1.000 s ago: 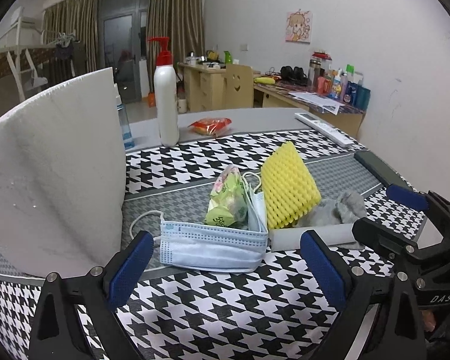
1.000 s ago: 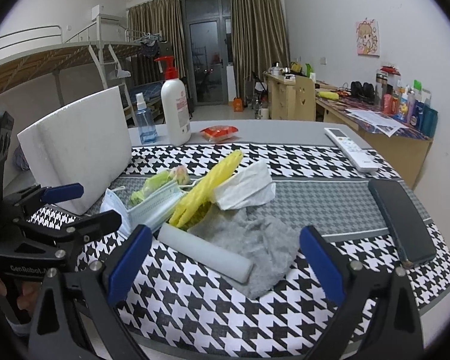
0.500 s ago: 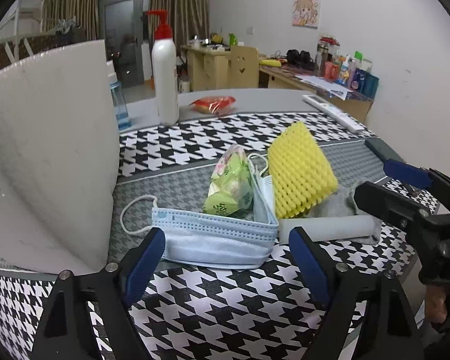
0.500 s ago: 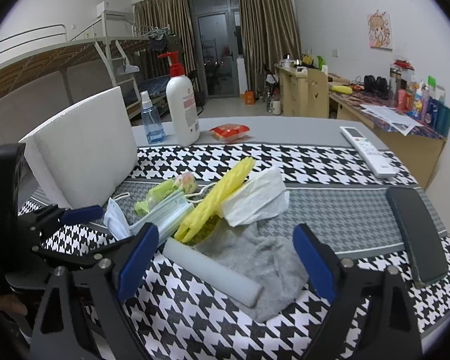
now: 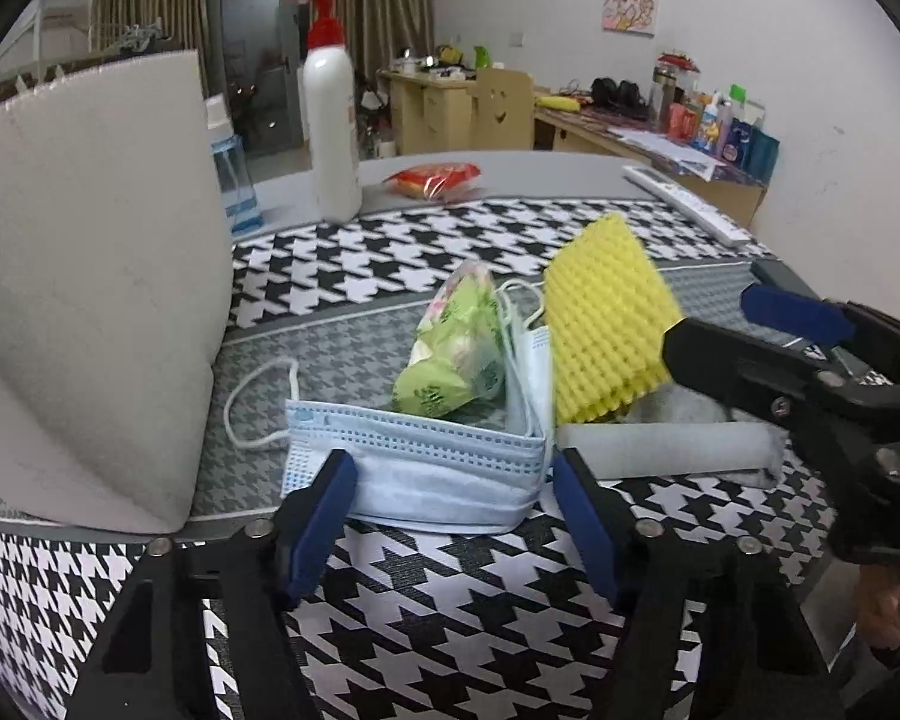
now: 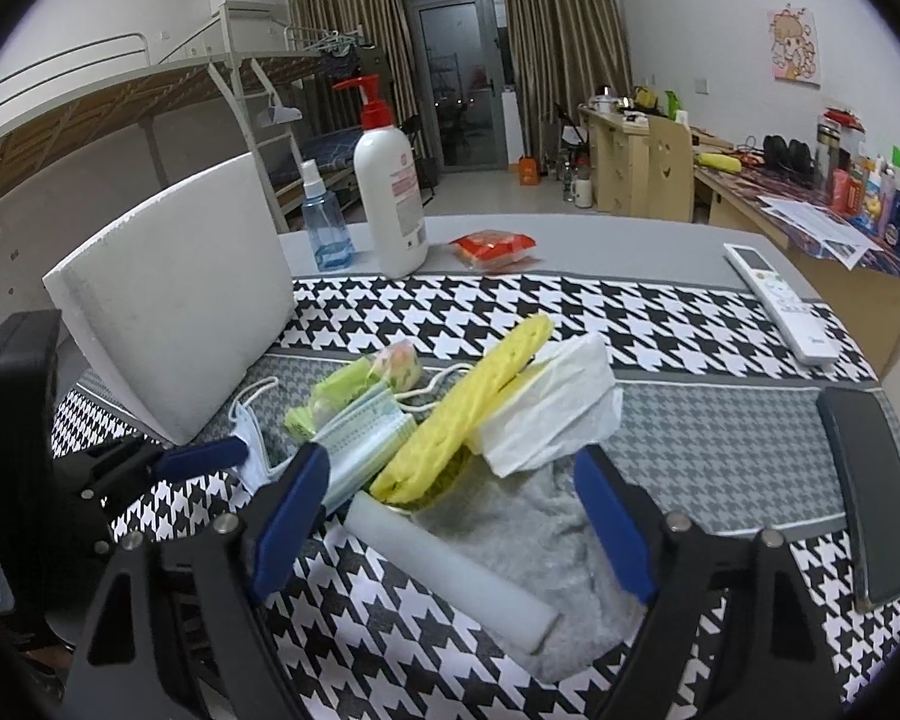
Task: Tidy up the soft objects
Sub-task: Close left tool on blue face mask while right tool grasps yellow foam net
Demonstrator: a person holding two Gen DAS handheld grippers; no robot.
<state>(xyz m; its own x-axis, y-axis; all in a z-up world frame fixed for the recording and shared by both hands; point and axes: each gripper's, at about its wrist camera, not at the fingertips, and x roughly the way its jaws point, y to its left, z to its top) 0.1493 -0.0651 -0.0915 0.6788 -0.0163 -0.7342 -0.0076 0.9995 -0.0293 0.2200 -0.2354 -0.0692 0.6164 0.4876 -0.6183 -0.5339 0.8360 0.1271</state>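
A pile of soft things lies on the houndstooth cloth: a blue face mask [image 5: 426,462], a green tissue pack [image 5: 456,354], a yellow foam net [image 5: 606,312], a white foam roll [image 5: 666,450], a grey cloth [image 6: 534,534] and a white tissue wad [image 6: 552,408]. My left gripper [image 5: 450,516] is open, its blue pads on either side of the mask's near edge. My right gripper [image 6: 450,522] is open over the foam roll [image 6: 450,558] and grey cloth. The mask also shows in the right wrist view [image 6: 360,438].
A big white foam board [image 5: 90,312] leans at the left. A lotion pump bottle [image 5: 330,126], a spray bottle [image 6: 324,222], a red snack pack [image 6: 492,246], a white remote [image 6: 774,294] and a black phone [image 6: 870,480] are on the table. Desks stand behind.
Both grippers have moved forward toward the pile. The left gripper's pads now flank the mask and its jaws have narrowed. The right gripper's pads have come over the roll and cloth.
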